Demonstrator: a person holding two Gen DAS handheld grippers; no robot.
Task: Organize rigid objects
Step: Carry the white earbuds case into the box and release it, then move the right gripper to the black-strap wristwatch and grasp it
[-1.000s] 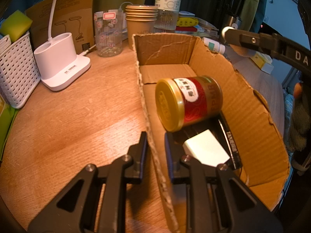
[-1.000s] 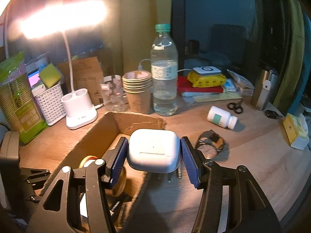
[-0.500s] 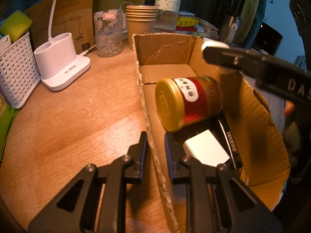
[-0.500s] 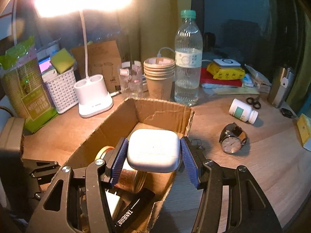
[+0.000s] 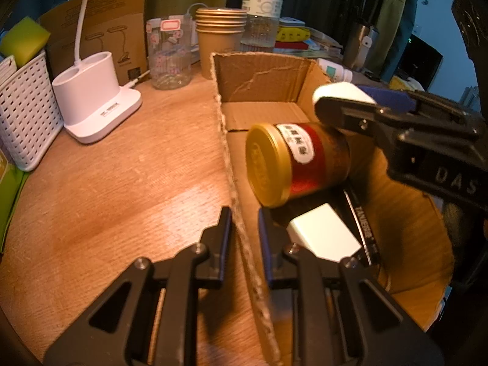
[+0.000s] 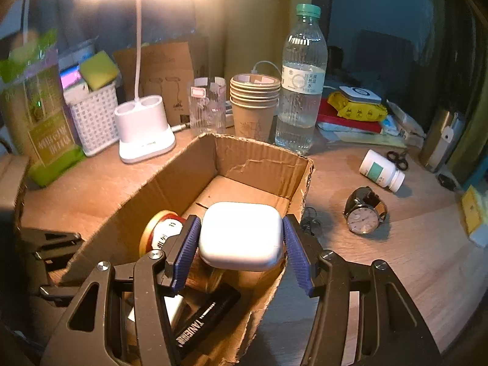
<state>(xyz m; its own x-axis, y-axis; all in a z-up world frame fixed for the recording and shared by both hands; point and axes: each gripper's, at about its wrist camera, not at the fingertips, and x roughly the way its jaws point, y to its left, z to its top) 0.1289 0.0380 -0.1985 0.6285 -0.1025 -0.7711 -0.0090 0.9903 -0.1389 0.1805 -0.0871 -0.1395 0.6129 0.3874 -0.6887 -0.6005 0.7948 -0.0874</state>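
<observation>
An open cardboard box (image 5: 262,73) stands on the wooden desk. My left gripper (image 5: 244,228) is shut on its left wall near the front corner. Inside lie a gold-lidded jar (image 5: 292,161) on its side, a white block (image 5: 323,238) and a black bar (image 5: 363,228) with white lettering. My right gripper (image 6: 241,238) is shut on a white rounded case (image 6: 241,228) and holds it over the box, above the jar (image 6: 161,231). A wristwatch (image 6: 364,213) and a white pill bottle (image 6: 381,169) lie on the desk right of the box.
Behind the box stand stacked paper cups (image 6: 254,103), a water bottle (image 6: 300,85), a clear glass (image 6: 207,106) and a white lamp base (image 6: 143,134). A white basket (image 6: 91,119) is at the far left. Small scissors (image 6: 398,157) and a steel flask (image 6: 442,140) are at the right.
My right gripper has carried the white case left from beyond the box's right rim to over the box, and lower. The left gripper has kept its hold on the wall.
</observation>
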